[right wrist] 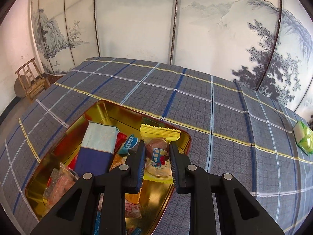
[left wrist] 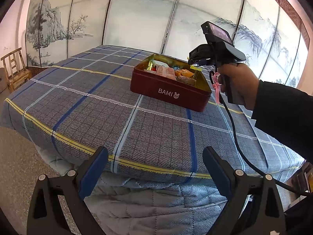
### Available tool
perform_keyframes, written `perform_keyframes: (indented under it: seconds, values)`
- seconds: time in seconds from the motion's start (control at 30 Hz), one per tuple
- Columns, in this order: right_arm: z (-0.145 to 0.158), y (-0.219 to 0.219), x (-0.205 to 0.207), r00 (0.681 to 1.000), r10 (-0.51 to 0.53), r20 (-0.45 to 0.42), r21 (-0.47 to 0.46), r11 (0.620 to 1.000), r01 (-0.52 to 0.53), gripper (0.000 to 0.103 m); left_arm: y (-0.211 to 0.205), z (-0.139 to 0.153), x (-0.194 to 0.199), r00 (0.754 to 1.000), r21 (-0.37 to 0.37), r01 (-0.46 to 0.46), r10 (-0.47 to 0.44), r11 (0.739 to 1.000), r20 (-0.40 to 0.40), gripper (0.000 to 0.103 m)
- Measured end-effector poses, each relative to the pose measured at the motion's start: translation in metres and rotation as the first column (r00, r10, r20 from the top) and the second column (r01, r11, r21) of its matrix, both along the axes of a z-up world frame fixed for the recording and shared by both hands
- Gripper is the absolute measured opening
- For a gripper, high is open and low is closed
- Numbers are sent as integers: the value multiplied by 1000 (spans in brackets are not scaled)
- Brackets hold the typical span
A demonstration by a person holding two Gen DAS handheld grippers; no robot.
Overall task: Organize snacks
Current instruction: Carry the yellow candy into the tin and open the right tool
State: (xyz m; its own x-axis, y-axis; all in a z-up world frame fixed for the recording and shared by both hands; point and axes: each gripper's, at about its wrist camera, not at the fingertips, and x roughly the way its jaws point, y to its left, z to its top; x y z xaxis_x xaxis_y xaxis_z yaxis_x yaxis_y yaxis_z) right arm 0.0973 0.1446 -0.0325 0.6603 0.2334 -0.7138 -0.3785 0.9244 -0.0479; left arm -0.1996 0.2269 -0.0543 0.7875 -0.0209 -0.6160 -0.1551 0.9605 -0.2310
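A dark red tin box (left wrist: 170, 94) marked BAMI, gold inside (right wrist: 156, 197), stands on the plaid bed cover and holds several wrapped snacks. My right gripper (right wrist: 157, 152) is shut on a gold-wrapped snack (right wrist: 159, 156) and holds it over the tin's far right corner; it also shows in the left wrist view (left wrist: 195, 62) above the tin. My left gripper (left wrist: 155, 162) is open and empty, low at the bed's near edge, well short of the tin. A green-wrapped snack (right wrist: 304, 139) lies on the cover at the far right.
The plaid cover (left wrist: 97, 105) spreads over a bed with a grey quilt (left wrist: 156, 197) hanging at the front. A painted folding screen (right wrist: 137, 29) stands behind. A wooden chair (left wrist: 14, 68) stands at the far left.
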Motion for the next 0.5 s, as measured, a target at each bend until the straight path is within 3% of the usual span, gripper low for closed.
perform_keyframes:
  seconds: [0.5]
  values:
    - [-15,-5,11,998,-5,-59,36,999,7,27,-6,2,2,1000,32,6,-6,999,-12,95]
